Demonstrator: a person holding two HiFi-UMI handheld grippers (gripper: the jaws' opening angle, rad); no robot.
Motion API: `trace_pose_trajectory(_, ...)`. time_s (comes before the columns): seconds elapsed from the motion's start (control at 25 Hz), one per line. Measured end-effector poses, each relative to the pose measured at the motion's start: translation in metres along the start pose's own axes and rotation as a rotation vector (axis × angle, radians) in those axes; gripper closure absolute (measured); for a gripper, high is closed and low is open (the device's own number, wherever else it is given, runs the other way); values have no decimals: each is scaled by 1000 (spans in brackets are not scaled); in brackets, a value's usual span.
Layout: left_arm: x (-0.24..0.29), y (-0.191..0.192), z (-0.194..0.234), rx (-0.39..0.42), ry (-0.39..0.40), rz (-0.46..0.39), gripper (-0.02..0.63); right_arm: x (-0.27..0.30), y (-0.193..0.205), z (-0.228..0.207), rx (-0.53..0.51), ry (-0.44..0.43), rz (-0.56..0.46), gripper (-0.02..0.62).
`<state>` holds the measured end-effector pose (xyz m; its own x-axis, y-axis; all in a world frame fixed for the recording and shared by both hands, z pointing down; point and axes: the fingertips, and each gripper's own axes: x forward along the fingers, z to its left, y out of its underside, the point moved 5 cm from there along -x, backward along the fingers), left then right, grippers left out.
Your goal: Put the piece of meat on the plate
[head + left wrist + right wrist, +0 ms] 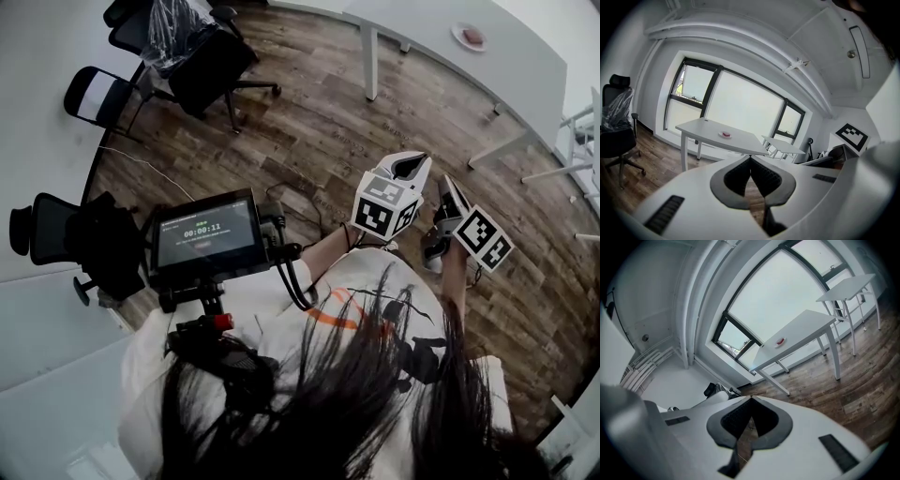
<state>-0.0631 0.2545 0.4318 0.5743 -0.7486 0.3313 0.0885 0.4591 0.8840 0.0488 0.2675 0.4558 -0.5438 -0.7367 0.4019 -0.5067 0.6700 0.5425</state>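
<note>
A small plate (469, 37) with a reddish piece of meat (472, 37) on it sits on a white table (441, 52) across the room. The left gripper view shows the same plate (725, 134) far ahead, and in the right gripper view the plate (781, 341) is a tiny spot on the table top. The person holds both grippers in front of the body, over the wooden floor and far from the table. The left gripper (411, 167) (750, 158) is shut and empty. The right gripper (450, 187) (751, 398) is beside it, also shut with nothing held.
Black office chairs (202, 56) (98, 98) (56, 230) stand along the left. A small screen (206, 232) on a rig sits at the person's chest. A second white table (785, 146) stands beyond the first, by the large window (740, 103). Wooden floor (309, 141) lies between person and table.
</note>
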Motion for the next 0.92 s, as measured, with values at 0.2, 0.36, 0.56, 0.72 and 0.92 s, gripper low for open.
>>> trace_pose_trajectory(0.2,2,-2,-3,8,3,-1,601,-1,-3,0,-3,-3,-4,589)
trace_pose_trajectory(0.36,3,-3,-4,14,8,0,601,-1,-4,-1,-2,0,-8,589)
trace_pose_trajectory(0.56,3,-2,-1,17,7,-2,601,1,-2,-2,-5,4,-6,589)
trace_pose_trajectory(0.72,4,-2,-1,19,4,3,601,0,-3,-4,-1,9,-7,589)
trace_pose_trajectory(0.92,7,-7,-6,24,4,11,601,-3,-9,-4,5,11,-6,589)
